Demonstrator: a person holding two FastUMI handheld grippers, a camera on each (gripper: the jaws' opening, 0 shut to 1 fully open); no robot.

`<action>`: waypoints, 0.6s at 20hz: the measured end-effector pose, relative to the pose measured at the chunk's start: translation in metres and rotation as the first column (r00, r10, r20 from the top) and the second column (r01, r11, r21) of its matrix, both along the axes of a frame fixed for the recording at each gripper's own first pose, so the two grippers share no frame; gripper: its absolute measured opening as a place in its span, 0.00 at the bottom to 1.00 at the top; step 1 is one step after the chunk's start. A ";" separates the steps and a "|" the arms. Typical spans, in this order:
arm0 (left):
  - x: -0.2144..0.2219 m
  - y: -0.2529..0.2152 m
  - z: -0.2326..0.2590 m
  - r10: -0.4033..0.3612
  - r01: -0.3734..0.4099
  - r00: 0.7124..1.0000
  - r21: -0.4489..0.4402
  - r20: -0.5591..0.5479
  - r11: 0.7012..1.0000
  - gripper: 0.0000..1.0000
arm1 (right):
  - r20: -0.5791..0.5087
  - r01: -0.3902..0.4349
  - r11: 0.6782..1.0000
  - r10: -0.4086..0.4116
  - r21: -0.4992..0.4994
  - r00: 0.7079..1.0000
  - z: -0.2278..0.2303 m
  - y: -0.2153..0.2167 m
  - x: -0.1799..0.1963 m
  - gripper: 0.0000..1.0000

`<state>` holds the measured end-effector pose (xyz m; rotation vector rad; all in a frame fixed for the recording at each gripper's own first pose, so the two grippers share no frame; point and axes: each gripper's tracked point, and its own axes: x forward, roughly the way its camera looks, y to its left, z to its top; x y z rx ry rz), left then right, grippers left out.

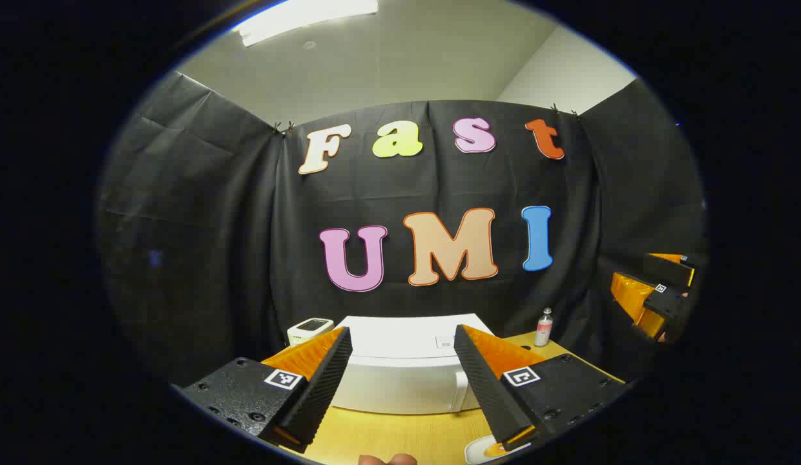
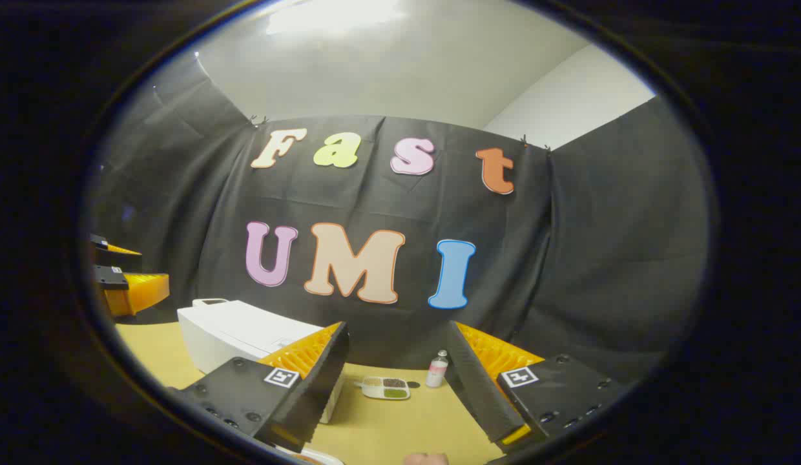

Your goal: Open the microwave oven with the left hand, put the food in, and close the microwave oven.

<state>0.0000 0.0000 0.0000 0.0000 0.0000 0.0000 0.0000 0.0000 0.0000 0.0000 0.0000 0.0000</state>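
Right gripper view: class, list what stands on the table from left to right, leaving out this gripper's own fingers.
Other gripper → white microwave oven → divided food tray → small bottle.

Bottom of the left gripper view, the left gripper is showing two wedge-shaped fingers with ribbed inner faces, each running back into a matte black mounting plate dotted with small dark screws. A square black-and-white tag is sitting on each plate. At the bottom of the right gripper view, the right gripper is showing the same build: ribbed wedges, screwed black plates, square tags.
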 end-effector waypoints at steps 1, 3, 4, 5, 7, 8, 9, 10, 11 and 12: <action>0.000 0.000 0.000 0.000 0.000 1.000 0.003 -0.001 1.000 0.97 | 0.001 0.000 1.000 0.000 0.002 1.000 0.000 -0.001 0.001 0.96; 0.000 -0.003 0.001 -0.002 0.002 1.000 0.010 0.001 1.000 0.97 | 0.017 0.003 1.000 -0.003 0.008 1.000 0.005 -0.004 0.001 0.96; 0.001 -0.004 0.001 -0.004 0.003 1.000 0.013 0.003 1.000 0.97 | 0.023 0.005 1.000 -0.005 0.011 1.000 0.007 -0.006 0.001 0.96; 0.001 -0.005 0.003 -0.005 0.004 1.000 0.014 0.004 1.000 0.97 | 0.025 0.006 1.000 -0.006 0.013 1.000 0.008 -0.007 0.001 0.96; 0.003 -0.007 0.002 -0.005 0.005 1.000 0.008 0.001 1.000 0.97 | 0.018 0.008 1.000 -0.009 0.014 1.000 0.005 -0.010 0.003 0.97; 0.003 -0.006 0.001 -0.002 0.002 1.000 0.006 -0.002 1.000 0.97 | 0.015 0.007 1.000 -0.007 0.014 1.000 0.004 -0.011 0.003 0.96; 0.003 -0.005 0.001 0.002 -0.002 1.000 0.007 -0.004 1.000 0.97 | 0.013 0.009 1.000 -0.009 0.014 1.000 0.004 -0.012 0.004 0.96; 0.002 -0.005 0.001 0.004 -0.004 1.000 0.009 -0.004 1.000 0.97 | 0.011 0.009 1.000 -0.010 0.012 1.000 0.003 -0.014 0.004 0.96; 0.002 -0.004 0.001 0.006 -0.006 1.000 0.012 -0.006 1.000 0.97 | 0.009 0.008 1.000 -0.008 0.011 1.000 0.003 -0.013 0.005 0.96; 0.002 -0.003 -0.001 0.008 -0.008 1.000 0.014 -0.010 1.000 0.97 | 0.005 0.005 1.000 -0.005 0.009 1.000 0.003 -0.013 0.005 0.96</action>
